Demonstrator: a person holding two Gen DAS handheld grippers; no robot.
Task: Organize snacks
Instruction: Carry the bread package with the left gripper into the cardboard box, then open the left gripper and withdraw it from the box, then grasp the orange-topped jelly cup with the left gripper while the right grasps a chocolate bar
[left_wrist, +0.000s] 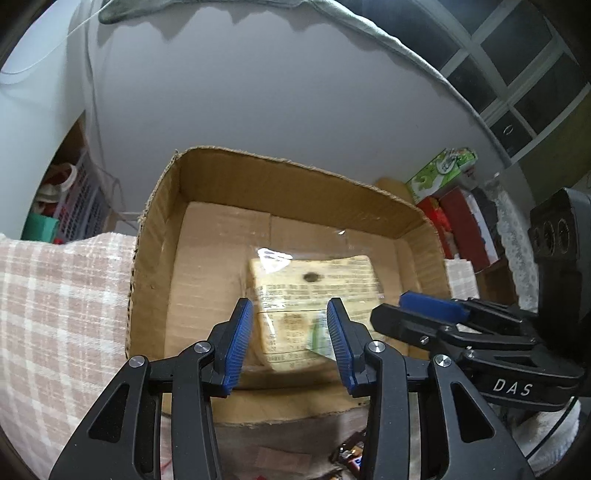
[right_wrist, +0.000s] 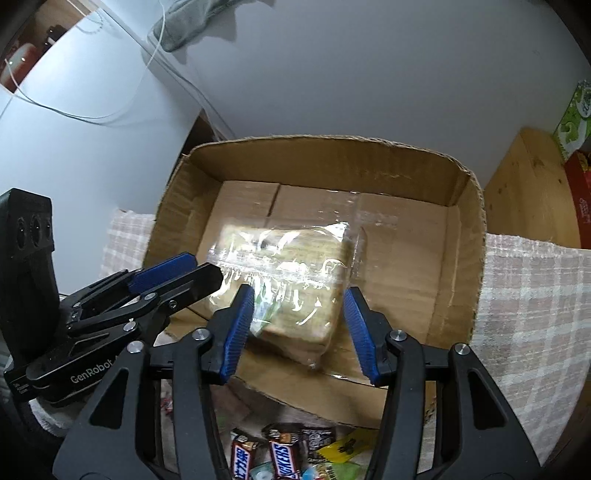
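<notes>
A clear-wrapped pack of pale crackers (left_wrist: 314, 280) (right_wrist: 291, 273) hangs tilted just over the floor of an open cardboard box (left_wrist: 280, 177) (right_wrist: 325, 155). My left gripper (left_wrist: 290, 332) is shut on its near end, blue pads against both sides. My right gripper (right_wrist: 299, 321) is closed around the same pack, which fills the gap between its pads. Each gripper shows in the other's view, the right gripper (left_wrist: 388, 308) at the pack's right edge and the left gripper (right_wrist: 207, 266) at its left edge. Apart from the pack, only the box's bare floor shows.
Loose snacks, among them Snickers bars (right_wrist: 282, 459) (left_wrist: 351, 458), lie in front of the box. A checked cloth (left_wrist: 62, 314) (right_wrist: 532, 306) covers the surface. A green carton (left_wrist: 439, 170) and red boxes (left_wrist: 461, 218) stand at the right, a wall behind.
</notes>
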